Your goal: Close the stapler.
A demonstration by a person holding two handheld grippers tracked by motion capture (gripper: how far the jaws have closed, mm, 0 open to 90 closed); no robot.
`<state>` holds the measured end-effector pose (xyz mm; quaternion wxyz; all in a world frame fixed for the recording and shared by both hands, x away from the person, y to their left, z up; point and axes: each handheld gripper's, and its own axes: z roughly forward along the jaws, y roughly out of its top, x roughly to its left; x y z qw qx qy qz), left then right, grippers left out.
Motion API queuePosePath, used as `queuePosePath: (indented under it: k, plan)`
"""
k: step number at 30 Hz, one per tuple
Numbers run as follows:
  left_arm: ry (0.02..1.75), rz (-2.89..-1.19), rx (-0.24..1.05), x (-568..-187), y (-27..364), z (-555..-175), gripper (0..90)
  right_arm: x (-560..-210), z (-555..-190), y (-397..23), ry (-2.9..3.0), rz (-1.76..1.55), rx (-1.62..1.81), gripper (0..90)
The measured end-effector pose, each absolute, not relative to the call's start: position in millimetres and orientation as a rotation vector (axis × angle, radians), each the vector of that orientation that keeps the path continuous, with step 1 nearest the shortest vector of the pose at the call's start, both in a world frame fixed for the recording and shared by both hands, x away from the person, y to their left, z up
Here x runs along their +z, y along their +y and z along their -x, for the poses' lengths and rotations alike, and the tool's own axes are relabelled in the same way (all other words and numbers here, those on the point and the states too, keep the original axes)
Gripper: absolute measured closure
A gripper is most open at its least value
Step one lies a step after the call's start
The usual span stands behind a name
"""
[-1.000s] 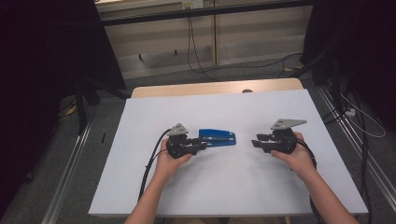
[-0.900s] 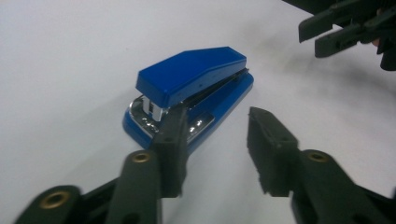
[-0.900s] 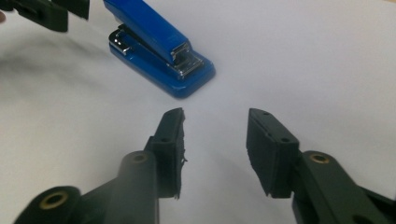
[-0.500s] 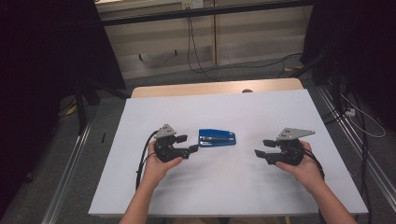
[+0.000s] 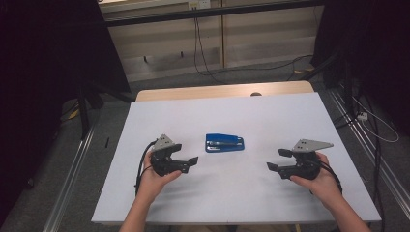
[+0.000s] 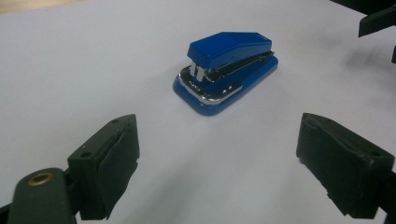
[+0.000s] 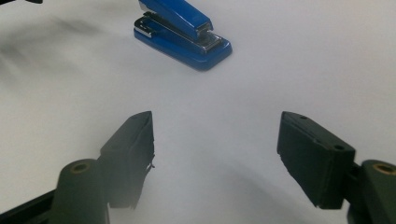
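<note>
A blue stapler (image 5: 224, 143) lies flat on the white table top (image 5: 241, 193), near its middle. It also lies ahead of the jaws in the left gripper view (image 6: 227, 68) and the right gripper view (image 7: 182, 30). My left gripper (image 5: 186, 158) hovers to the stapler's left, apart from it, jaws wide and empty; they have just been opening. My right gripper (image 5: 276, 159) sits to the stapler's right, farther off, open with nothing between its pads; its jaws have also just been opening.
The white sheet covers a wooden table (image 5: 222, 91) whose far edge shows. Metal rails (image 5: 72, 183) run along both sides on the floor, and cables (image 5: 208, 58) trail behind the table.
Both hands have drawn back from the stapler toward the table's near side, the left gripper leftward and the right gripper rightward. Both pairs of jaws have spread wider. The stapler stayed put.
</note>
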<state>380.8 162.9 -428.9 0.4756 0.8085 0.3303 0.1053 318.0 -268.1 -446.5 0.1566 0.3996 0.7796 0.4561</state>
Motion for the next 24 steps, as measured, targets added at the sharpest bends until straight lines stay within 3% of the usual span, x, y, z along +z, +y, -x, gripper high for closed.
queuePosePath:
  k: [24]
  plan:
    - [0.868, -1.955, 0.3, -430.7, 215.8, -360.2, 10.9, -450.4, -295.3, -284.3, 2.217, -1.145, 1.273, 20.8]
